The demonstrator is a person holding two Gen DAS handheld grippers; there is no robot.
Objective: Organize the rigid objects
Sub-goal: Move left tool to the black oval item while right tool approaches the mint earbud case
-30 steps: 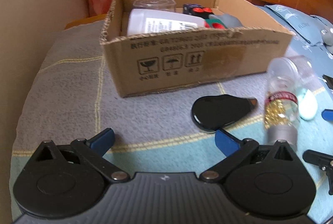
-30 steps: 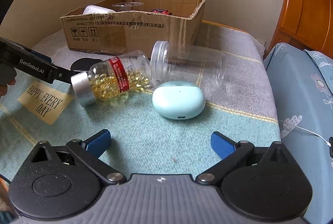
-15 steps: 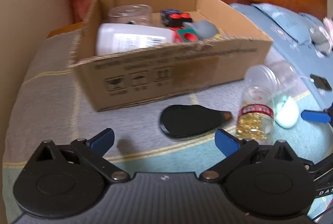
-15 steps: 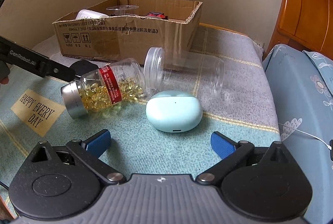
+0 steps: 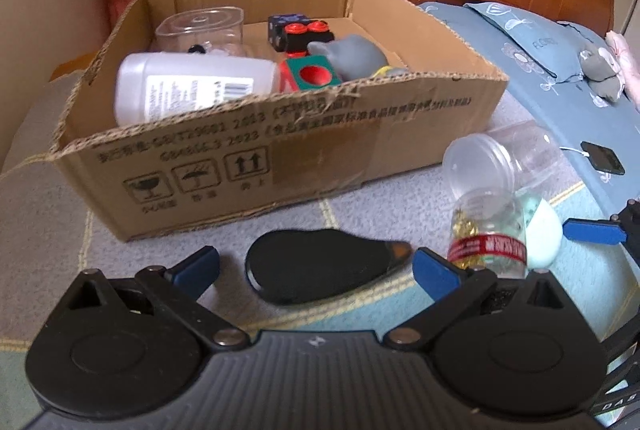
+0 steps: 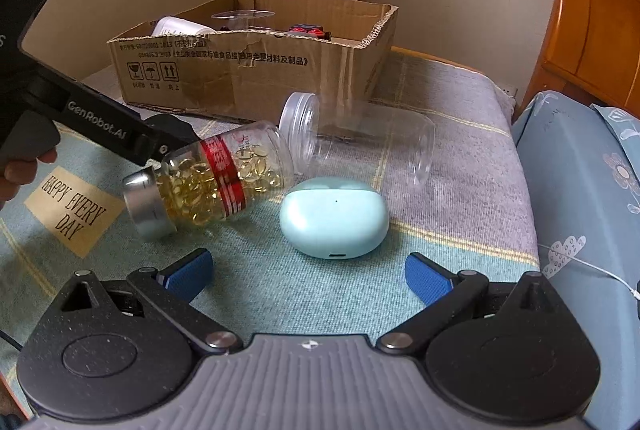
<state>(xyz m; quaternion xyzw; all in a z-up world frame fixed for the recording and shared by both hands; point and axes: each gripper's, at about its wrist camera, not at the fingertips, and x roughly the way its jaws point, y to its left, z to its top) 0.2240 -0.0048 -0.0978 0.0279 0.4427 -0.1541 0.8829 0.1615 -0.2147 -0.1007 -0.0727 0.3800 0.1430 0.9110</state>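
My left gripper [image 5: 316,264] is open, and a flat black teardrop-shaped object [image 5: 316,270] lies on the blanket between its blue fingertips. To its right lie a pill bottle [image 5: 486,230] with a red label and an empty clear jar [image 5: 500,158]. In the right wrist view my right gripper [image 6: 308,276] is open, with a mint-blue earbud case [image 6: 334,216] just ahead of it. The pill bottle [image 6: 208,186] and clear jar [image 6: 360,138] lie on their sides behind the case. The left gripper's body [image 6: 80,114] reaches in from the left.
A cardboard box [image 5: 280,146] stands behind, holding a white bottle [image 5: 192,86], a clear tub [image 5: 200,30], coloured cubes and a grey toy. A wooden headboard [image 6: 592,14] and blue bedding [image 6: 580,190] lie to the right. A person's hand [image 6: 20,170] grips the left tool.
My left gripper has moved forward and right, bringing the black object between its fingertips. My right gripper has closed in a little on the mint case.
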